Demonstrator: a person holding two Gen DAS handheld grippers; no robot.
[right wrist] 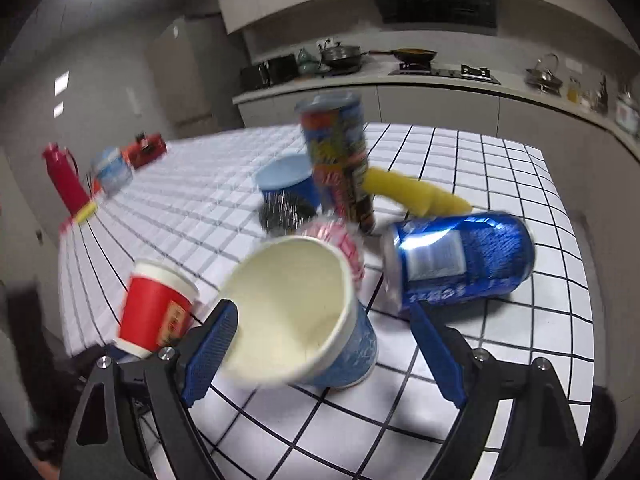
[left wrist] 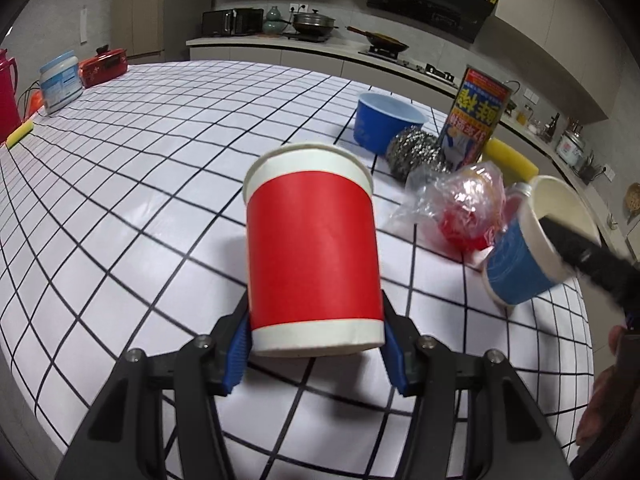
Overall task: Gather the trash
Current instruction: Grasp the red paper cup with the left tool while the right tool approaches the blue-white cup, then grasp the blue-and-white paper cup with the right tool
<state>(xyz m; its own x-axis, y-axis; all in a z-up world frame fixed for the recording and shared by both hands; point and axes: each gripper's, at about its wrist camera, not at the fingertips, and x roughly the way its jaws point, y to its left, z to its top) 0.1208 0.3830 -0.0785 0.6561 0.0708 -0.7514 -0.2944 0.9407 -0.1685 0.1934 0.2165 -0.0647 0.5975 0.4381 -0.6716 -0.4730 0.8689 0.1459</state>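
Observation:
My left gripper (left wrist: 316,344) is shut on a red and white paper cup (left wrist: 312,248), held upright above the checked table (left wrist: 140,184); the cup also shows in the right wrist view (right wrist: 156,308). A blue paper cup with a cream inside (right wrist: 304,316) tilts between the wide-open fingers of my right gripper (right wrist: 324,352), touching the left finger (right wrist: 212,344); in the left wrist view the cup (left wrist: 528,248) has a black finger inside its rim. A crushed blue can (right wrist: 460,260) lies to its right. A crumpled clear and red wrapper (left wrist: 460,204) lies behind.
A blue bowl (left wrist: 384,120), a steel scourer (left wrist: 416,152), a tall printed can (left wrist: 476,120) and a yellow sponge (left wrist: 512,160) stand behind the trash. A white tub (left wrist: 60,80), a red box (left wrist: 104,66) and a red flask (left wrist: 8,92) sit at the table's far left.

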